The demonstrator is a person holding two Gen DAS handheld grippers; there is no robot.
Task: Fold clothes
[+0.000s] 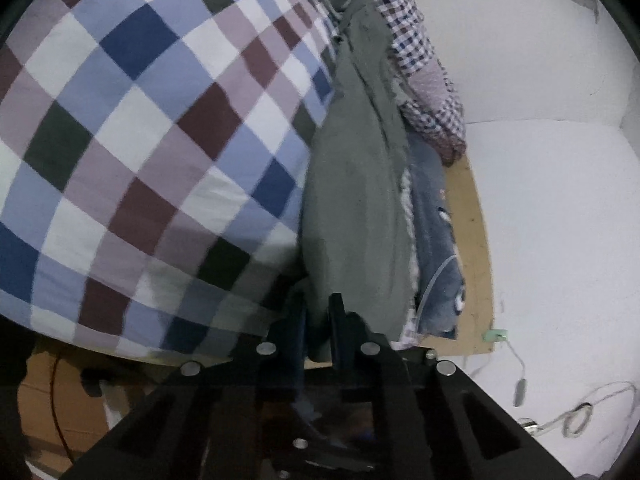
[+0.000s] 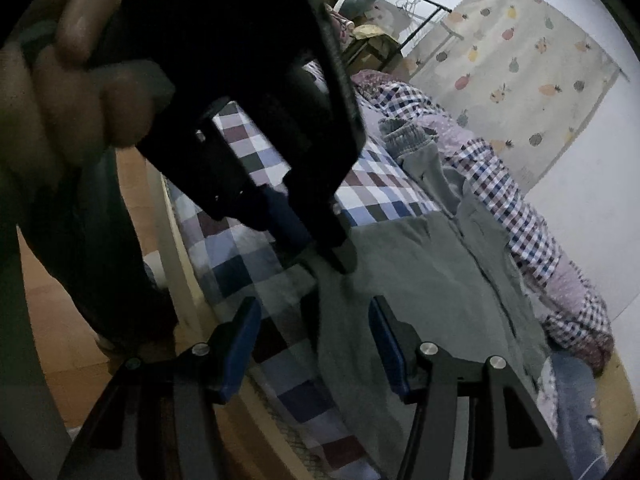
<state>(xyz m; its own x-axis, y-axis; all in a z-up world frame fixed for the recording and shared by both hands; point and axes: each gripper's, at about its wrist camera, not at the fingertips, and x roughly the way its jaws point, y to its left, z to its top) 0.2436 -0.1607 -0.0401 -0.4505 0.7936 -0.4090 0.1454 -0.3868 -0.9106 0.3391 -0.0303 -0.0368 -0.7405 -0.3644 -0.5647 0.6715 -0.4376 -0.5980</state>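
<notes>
A grey-green garment (image 1: 356, 200) with a zip lies spread on a bed with a checked sheet (image 1: 140, 140). My left gripper (image 1: 318, 320) is shut on the garment's near edge. In the right wrist view the same garment (image 2: 420, 280) lies flat, and a hand (image 2: 60, 92) holds the left gripper (image 2: 320, 254), which pinches its corner. My right gripper (image 2: 316, 340) hangs open just above the garment's near edge, with cloth under the gap and nothing between its blue pads (image 2: 244, 344).
A small-check shirt (image 2: 520, 216) and blue denim (image 2: 576, 400) lie bunched beyond the garment. The bed's wooden edge (image 1: 476, 240) runs beside a white wall and floor with cables (image 1: 576, 420). A fruit-print curtain (image 2: 520, 80) hangs at the back.
</notes>
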